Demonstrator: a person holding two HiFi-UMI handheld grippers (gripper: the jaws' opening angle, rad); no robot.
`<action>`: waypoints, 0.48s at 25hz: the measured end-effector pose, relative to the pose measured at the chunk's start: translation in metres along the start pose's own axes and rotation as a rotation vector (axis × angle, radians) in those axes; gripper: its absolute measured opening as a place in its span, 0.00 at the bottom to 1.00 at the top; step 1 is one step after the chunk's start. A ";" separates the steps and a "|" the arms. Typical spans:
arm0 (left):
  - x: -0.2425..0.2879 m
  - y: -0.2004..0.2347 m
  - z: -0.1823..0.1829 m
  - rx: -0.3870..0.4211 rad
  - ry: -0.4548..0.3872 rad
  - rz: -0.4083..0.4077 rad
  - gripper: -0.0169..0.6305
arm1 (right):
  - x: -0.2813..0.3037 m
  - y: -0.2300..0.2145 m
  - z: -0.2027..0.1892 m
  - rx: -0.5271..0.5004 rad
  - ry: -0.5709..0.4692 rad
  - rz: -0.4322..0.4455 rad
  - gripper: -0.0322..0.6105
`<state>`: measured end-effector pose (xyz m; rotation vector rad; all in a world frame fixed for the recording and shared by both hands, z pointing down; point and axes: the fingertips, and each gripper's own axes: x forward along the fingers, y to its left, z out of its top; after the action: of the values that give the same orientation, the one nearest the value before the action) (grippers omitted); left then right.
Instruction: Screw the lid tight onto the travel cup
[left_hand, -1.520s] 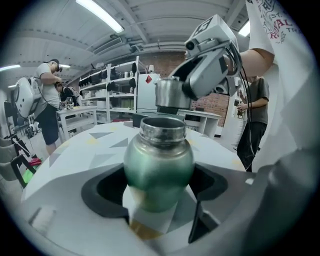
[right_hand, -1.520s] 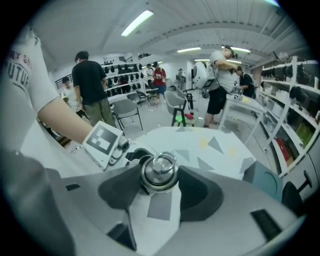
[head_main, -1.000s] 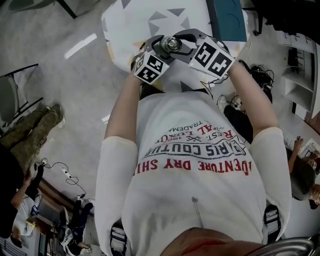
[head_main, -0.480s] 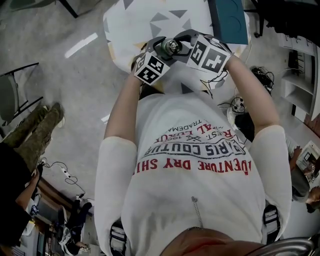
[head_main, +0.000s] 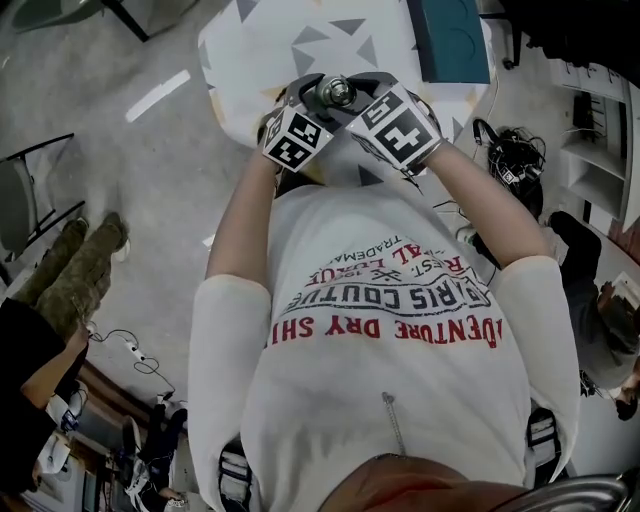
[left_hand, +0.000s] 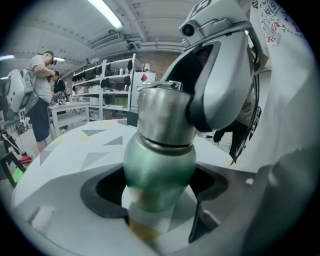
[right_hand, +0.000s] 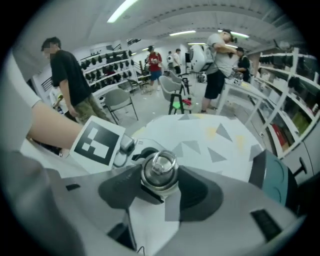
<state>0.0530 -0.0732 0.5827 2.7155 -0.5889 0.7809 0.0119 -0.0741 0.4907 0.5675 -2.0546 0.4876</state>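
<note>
The left gripper (left_hand: 156, 197) held the round green metal travel cup (left_hand: 159, 162) by its body, jaws pressed on both sides, above the white table with grey triangles (right_hand: 212, 137). The right gripper (right_hand: 160, 184) pointed down, its jaws wide and squeezing the shiny silver lid (right_hand: 159, 171) on the cup's top.

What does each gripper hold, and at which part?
The left gripper holds the travel cup by its green body; the right gripper clamps the lid.
</note>
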 end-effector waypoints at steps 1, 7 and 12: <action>0.000 0.000 0.000 0.000 -0.001 -0.001 0.62 | 0.000 -0.001 0.000 0.035 -0.004 -0.023 0.42; 0.000 0.000 -0.001 -0.001 0.000 -0.016 0.62 | 0.001 0.000 -0.004 0.017 0.004 -0.015 0.43; 0.000 -0.001 -0.001 -0.001 0.005 -0.027 0.62 | -0.009 0.006 -0.007 -0.261 0.080 0.101 0.49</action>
<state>0.0531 -0.0721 0.5837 2.7139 -0.5505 0.7811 0.0179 -0.0635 0.4858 0.2856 -2.0358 0.2888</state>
